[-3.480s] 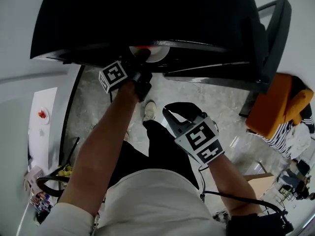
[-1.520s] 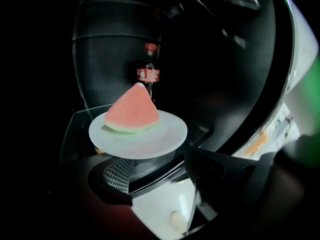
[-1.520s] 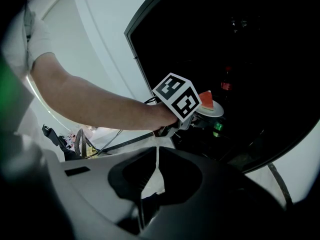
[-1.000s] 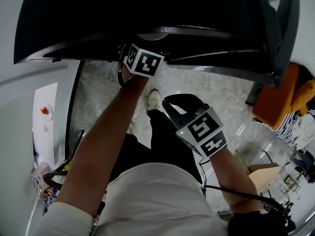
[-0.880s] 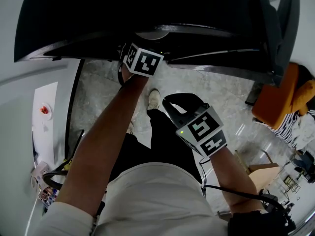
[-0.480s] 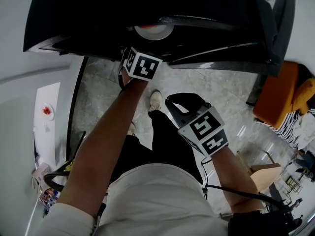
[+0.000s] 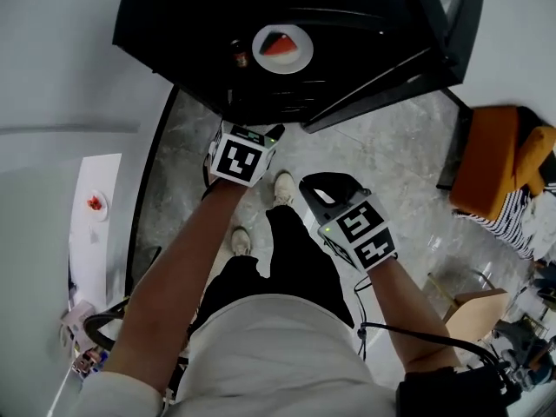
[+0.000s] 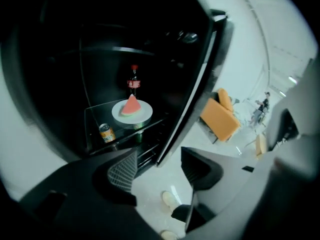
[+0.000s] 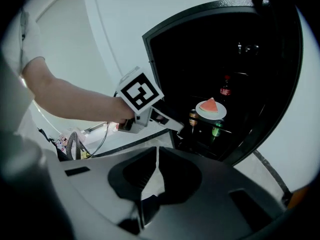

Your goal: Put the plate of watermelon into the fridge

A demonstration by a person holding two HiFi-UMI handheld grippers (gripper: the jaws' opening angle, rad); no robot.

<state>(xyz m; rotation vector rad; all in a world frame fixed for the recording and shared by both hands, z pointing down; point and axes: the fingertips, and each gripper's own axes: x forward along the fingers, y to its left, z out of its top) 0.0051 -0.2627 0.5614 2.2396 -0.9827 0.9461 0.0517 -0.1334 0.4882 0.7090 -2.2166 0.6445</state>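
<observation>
Pulling back out of the fridge (image 7: 174,16), left gripper (image 7: 261,134) is now hovering just outside it, jaws wide apart & closing slightly, nothing btwn them. Plate (image 7: 298,53) w/ watermelon (image 7: 279,45) is sitting on a shelf inside the fridge. Right gripper (image 7: 323,188) is hanging farther from the fridge, jaws together, empty.

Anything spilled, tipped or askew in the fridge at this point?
Nothing stands out. The plate sits flat on the glass shelf with the watermelon wedge resting on it, and nothing has spilled. The bottle behind it and the orange can stand upright. The fridge door is open.
</observation>
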